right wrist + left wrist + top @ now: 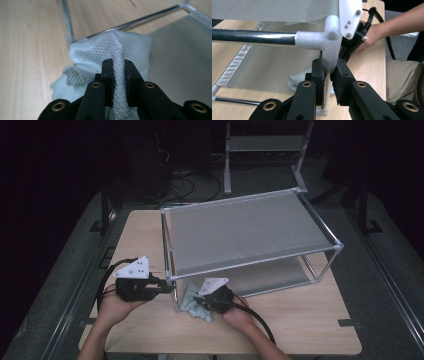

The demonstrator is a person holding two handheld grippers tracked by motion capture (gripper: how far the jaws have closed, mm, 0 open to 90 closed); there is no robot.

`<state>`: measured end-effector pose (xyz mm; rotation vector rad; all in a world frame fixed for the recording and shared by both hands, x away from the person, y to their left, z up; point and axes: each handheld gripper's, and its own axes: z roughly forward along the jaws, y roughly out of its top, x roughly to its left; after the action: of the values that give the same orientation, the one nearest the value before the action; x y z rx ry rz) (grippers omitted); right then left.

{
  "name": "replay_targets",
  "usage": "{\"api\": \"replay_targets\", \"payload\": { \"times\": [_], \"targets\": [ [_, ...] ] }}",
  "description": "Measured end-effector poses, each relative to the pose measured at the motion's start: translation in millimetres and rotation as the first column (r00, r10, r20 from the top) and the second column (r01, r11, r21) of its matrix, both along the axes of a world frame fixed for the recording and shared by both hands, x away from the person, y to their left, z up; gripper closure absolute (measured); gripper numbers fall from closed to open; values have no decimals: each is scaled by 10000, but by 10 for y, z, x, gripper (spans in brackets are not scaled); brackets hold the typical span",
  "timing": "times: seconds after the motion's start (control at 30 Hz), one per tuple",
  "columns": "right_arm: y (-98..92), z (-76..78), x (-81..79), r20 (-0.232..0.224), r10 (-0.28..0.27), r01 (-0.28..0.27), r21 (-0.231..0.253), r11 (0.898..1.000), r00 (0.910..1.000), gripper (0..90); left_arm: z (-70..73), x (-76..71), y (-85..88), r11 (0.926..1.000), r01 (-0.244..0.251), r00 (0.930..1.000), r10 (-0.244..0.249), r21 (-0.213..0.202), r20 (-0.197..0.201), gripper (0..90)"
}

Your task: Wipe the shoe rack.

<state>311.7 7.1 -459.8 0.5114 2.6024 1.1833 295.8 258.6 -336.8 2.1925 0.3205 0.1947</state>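
I steady the rack [250, 227] with my left tongs [329, 75] clamped on its near corner post [329, 62], so it stays put while I work. My right tongs [119, 72] pinch the cloth [112, 47], a pale green waffle-weave rag, bunched on the surface [300, 320] beside that post.

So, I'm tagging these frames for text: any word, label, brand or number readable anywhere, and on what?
None can be read: no print shows on the rack, the cloth, the table, the left gripper or the right gripper.
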Motion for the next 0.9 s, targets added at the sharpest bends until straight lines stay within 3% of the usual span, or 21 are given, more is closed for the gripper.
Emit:
{"api": "replay_targets", "payload": {
  "times": [0.13,0.2,0.3,0.43,0.6,0.63,0.73,0.8,0.9],
  "targets": [
    [-124,-27,72,69,-663,664,-75,9978,9978,805,1,-7,1,10000,37,10000,-37,29,12,792],
    [-140,-33,90,24,-699,699,1,9976,9976,805,-20,-7,2,10000,75,9999,-75,20,-69,775],
    [-40,-31,55,-39,-649,649,-2,9979,9979,806,-90,-18,-12,9995,77,9999,-74,322,-111,749],
    [102,-38,49,231,-323,323,-27,9995,9992,805,-150,-12,27,9999,-106,9997,106,9,-240,801],
    [-42,-43,126,274,-738,745,-256,9969,9969,805,-157,-15,29,10000,-53,9996,52,-31,-283,810],
    [-59,-36,131,67,-903,904,-153,9958,9959,805,-157,-17,27,10000,-18,9996,17,-37,-288,810],
    [-12,-44,115,4,-868,868,-29,9962,9962,805,-178,-20,24,10000,62,9992,-62,-17,-392,795],
    [48,-62,110,125,-433,431,160,9989,9990,805,-234,-32,5,9999,59,9986,-51,147,-535,739],
    [29,-59,117,-4,-204,204,109,9997,9998,804,-302,-55,20,10000,-10,9989,14,88,-459,804]
  ]
}}
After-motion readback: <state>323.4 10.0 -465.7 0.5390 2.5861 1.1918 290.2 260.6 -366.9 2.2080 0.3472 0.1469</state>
